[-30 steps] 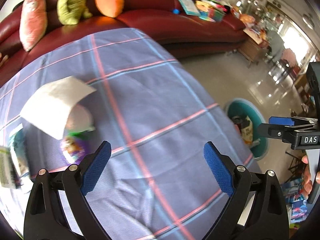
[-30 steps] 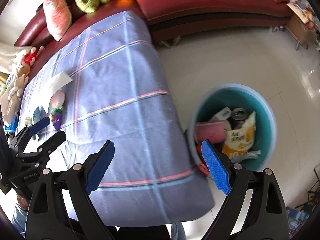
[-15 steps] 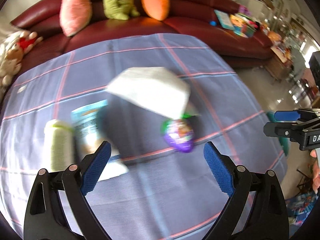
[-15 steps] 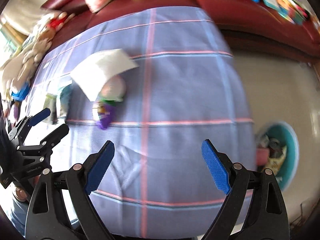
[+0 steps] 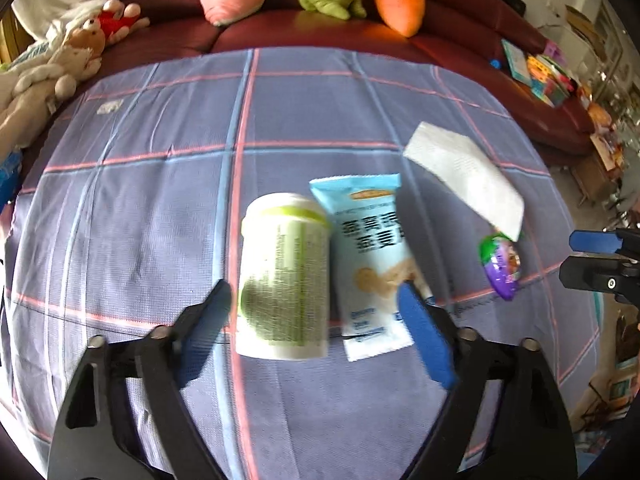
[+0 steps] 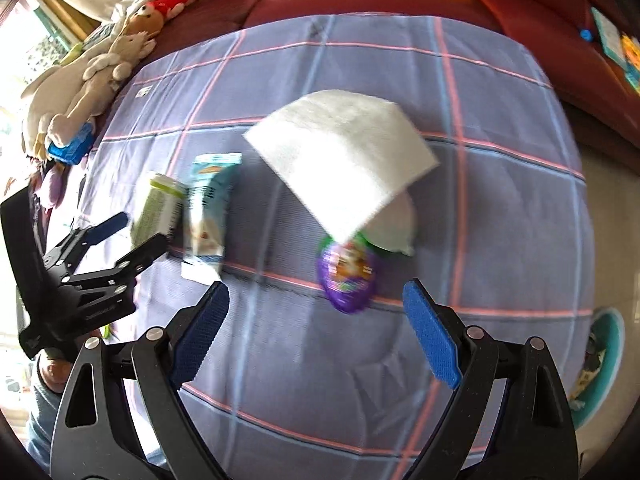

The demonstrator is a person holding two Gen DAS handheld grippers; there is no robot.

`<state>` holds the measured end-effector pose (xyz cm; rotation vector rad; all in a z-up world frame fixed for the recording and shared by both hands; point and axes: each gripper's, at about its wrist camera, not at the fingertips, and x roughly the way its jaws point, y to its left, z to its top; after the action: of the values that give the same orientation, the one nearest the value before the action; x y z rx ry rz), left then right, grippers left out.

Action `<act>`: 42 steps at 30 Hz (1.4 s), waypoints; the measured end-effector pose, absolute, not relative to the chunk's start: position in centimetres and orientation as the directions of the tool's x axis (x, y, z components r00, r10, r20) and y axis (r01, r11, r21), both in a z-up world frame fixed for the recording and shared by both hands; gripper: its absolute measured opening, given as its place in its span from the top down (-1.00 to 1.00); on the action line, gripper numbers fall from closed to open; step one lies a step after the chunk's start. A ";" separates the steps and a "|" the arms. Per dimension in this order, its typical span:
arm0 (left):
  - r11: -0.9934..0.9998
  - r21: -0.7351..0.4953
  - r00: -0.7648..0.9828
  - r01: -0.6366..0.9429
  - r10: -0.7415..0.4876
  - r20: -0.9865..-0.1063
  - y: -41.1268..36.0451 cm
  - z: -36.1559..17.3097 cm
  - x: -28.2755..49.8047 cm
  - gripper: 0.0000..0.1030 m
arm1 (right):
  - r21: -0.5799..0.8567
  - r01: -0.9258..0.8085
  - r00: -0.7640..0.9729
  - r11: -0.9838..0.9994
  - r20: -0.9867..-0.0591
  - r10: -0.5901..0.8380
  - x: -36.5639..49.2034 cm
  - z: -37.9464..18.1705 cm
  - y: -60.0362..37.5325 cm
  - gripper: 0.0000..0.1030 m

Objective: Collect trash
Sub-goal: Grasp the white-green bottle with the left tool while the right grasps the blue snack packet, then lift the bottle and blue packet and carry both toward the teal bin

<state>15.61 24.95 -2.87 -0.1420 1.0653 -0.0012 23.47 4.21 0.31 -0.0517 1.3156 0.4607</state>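
Observation:
A white and green bottle [image 5: 284, 276] lies on the checked cloth, between the jaws of my open left gripper [image 5: 316, 320]. A light blue snack packet [image 5: 372, 256] lies right beside it. A white tissue [image 5: 468, 176] and a purple wrapper [image 5: 502, 264] lie further right. In the right wrist view my open right gripper [image 6: 316, 328] hovers just before the purple wrapper [image 6: 347, 276]; the tissue [image 6: 344, 160] leans over a white thing behind it. The bottle [image 6: 158, 208], the packet [image 6: 208, 212] and the left gripper [image 6: 136, 230] show at the left.
The checked blue cloth [image 5: 160, 184] covers the table. A red sofa [image 5: 280, 28] with plush toys runs behind it. A teal bin [image 6: 600, 368] with trash stands on the floor at the right, below the table edge.
Both grippers have swung left from the bin side toward the items. The left one now frames the bottle; the right one now faces the purple wrapper. Both stayed open.

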 end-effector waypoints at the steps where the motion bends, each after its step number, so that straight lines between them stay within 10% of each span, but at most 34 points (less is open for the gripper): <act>1: 0.991 -0.114 0.478 -0.066 -0.069 -0.876 25.0 -3.1 15.8 -0.42 | 0.223 -0.362 0.169 0.905 -0.939 0.299 23.6 0.1 4.9 -0.65; 7: 0.992 -0.100 0.445 -0.071 -0.058 -0.893 25.3 -4.8 16.7 -0.32 | 0.243 -0.377 0.135 0.894 -0.940 0.313 24.7 -0.9 7.6 -0.64; 9: 0.990 -0.118 0.444 -0.080 -0.070 -0.893 25.8 -5.2 16.7 0.01 | 0.251 -0.381 0.122 0.890 -0.940 0.318 25.0 -1.3 8.3 -0.64; 19: 0.981 -0.135 0.468 -0.137 -0.056 -0.882 28.2 -5.1 15.4 0.01 | 0.267 -0.440 0.065 0.858 -0.943 0.327 26.4 -3.3 13.9 -0.64; 33: 0.985 -0.096 0.475 -0.144 -0.017 -0.880 28.5 -5.1 15.1 0.01 | 0.301 -0.483 0.027 0.822 -0.933 0.358 26.9 -6.2 17.7 0.61; 42: 0.988 -0.112 0.489 -0.107 -0.046 -0.871 25.7 -4.4 14.5 0.01 | 0.323 -0.473 0.083 0.820 -0.910 0.406 25.0 -3.3 13.6 0.65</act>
<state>14.47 25.74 -4.39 -0.1584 1.0608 0.0373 25.04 13.61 -3.28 -0.0604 1.3353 0.6564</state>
